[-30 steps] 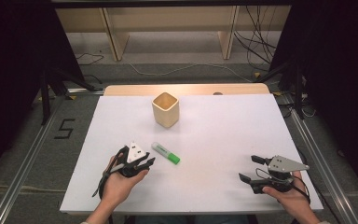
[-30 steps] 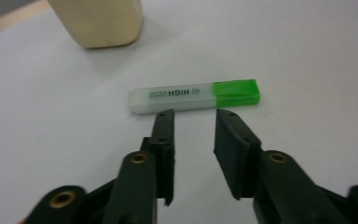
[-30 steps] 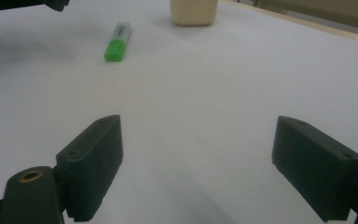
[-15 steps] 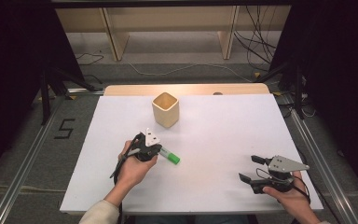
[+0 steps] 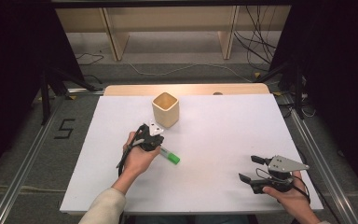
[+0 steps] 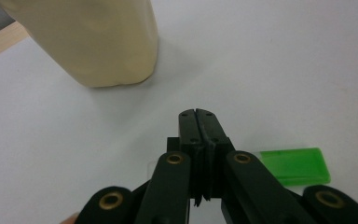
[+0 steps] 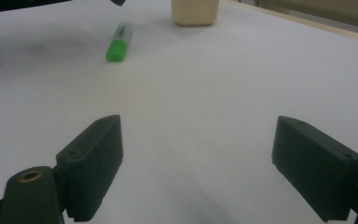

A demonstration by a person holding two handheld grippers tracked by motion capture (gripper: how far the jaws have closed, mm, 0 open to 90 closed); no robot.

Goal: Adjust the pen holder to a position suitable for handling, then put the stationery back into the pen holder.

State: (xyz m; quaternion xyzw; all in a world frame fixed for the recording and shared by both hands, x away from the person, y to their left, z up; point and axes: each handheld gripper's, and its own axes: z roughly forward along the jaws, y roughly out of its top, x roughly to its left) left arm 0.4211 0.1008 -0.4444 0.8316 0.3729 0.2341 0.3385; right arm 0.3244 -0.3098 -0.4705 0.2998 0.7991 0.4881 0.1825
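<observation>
Overhead, a white table (image 5: 214, 140) carries a beige cup (image 5: 166, 108) near the middle of its far edge. Just in front of the cup, the left gripper (image 5: 150, 139) hangs with its jaws pressed together, clasping nothing, right over a green marker (image 5: 169, 156) lying flat. Near the front right corner, the right gripper (image 5: 251, 169) rests with jaws spread wide, empty.

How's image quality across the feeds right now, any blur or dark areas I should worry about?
High view: even light on the white table, surroundings dark, all sharp. Left gripper view: shut jaws sharp, the beige cup soft and cropped, green marker partly hidden by the linkage. Right gripper view: open jaws slightly soft, faint shadow at left.
</observation>
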